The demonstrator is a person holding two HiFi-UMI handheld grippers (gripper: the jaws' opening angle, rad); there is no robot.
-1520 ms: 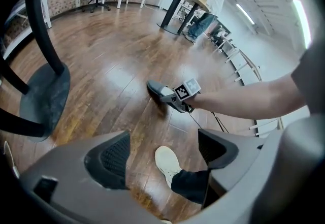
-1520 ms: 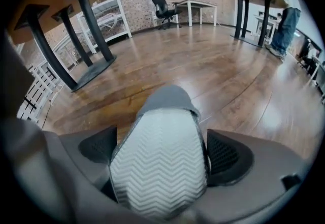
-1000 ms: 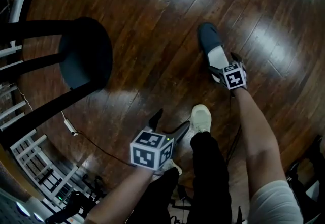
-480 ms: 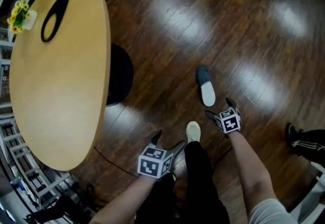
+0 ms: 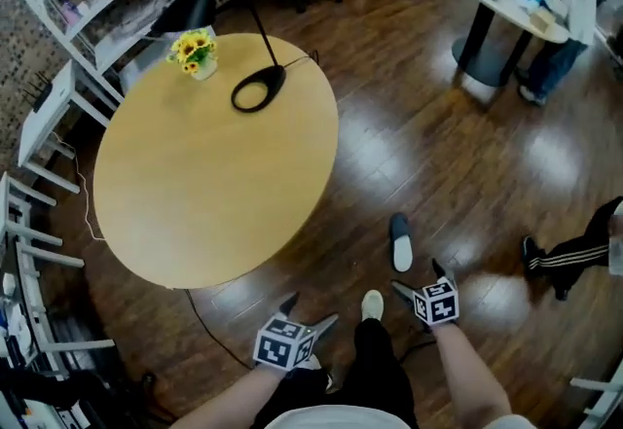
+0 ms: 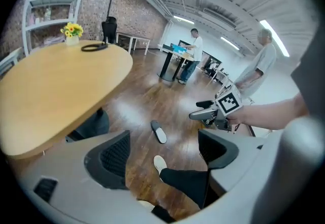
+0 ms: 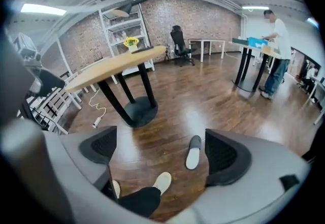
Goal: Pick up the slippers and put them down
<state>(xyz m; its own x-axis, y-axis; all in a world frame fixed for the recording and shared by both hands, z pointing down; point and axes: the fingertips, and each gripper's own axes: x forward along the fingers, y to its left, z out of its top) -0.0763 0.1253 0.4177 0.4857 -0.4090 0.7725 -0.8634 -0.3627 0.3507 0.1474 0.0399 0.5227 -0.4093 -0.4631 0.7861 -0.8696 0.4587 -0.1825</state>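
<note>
Head view: a dark grey slipper with a white insole [image 5: 400, 240] is seen lying on the dark wooden floor [image 5: 428, 125], near the round tan table [image 5: 195, 184]. Left gripper [image 5: 310, 312] and right gripper [image 5: 419, 278] are both held spread wide, nothing gripped.

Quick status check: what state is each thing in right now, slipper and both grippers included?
slipper: flat on the floor, insole up, not held
left gripper: jaws open, empty
right gripper: jaws open, empty, clear of the slipper
flower pot: upright on the round table
</note>
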